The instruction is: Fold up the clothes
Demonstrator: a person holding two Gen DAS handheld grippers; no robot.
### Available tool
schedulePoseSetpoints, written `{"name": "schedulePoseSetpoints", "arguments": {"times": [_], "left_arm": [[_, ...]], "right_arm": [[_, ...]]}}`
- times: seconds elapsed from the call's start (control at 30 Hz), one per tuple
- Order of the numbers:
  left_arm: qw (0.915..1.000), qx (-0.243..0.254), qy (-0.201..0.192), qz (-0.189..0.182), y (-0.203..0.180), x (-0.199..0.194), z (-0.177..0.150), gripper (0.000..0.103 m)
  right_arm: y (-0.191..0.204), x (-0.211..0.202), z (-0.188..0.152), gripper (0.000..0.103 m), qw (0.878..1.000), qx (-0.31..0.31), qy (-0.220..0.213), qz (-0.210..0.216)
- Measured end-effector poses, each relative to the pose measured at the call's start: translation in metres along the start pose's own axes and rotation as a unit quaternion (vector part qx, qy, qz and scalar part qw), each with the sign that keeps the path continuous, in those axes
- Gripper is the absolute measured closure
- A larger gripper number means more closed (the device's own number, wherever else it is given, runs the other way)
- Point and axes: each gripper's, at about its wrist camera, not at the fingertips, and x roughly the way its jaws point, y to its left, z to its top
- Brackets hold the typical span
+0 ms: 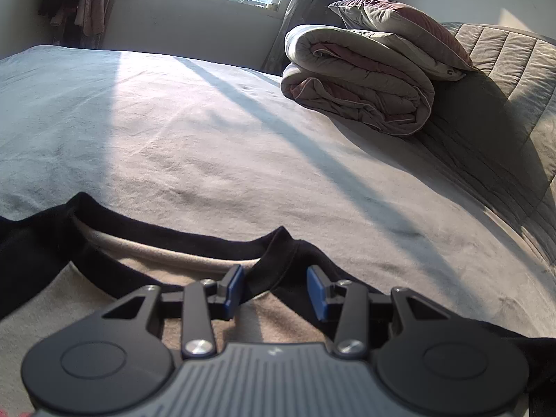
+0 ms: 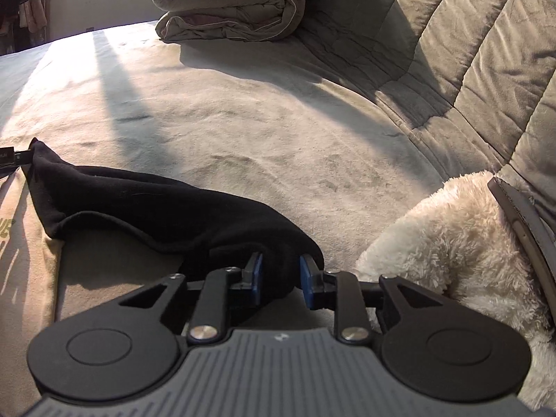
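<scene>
Left gripper [image 1: 274, 286] sits with jaws apart over the shirt [image 1: 146, 271] collar, not pinching it. Right gripper [image 2: 278, 278] has the black sleeve [image 2: 166, 208] between its pads, but I can't tell if it's clamped.
</scene>
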Motion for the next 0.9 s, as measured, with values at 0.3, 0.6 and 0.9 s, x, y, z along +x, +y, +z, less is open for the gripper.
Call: {"name": "schedulePoseSetpoints", "arguments": {"times": [0.3,0.6,0.9], "left_arm": [[0.9999,-0.013,0.001,-0.009,0.01,0.0,0.003,0.075],[0.9976,-0.062,0.007,-0.032,0.03,-0.001,0.007,0.079],[0.9919,-0.107,0.008,-0.068,0.044,-0.002,0.009,0.08]], "right_arm": [[0.058,0.022,0.062,0.036,0.991,-0.079,-0.05,0.096],[0.141,0.105,0.099,0.05,0.96,-0.089,0.023,0.264],[0.17,0.139,0.1,0.098,0.957,-0.083,0.045,0.276]]}}
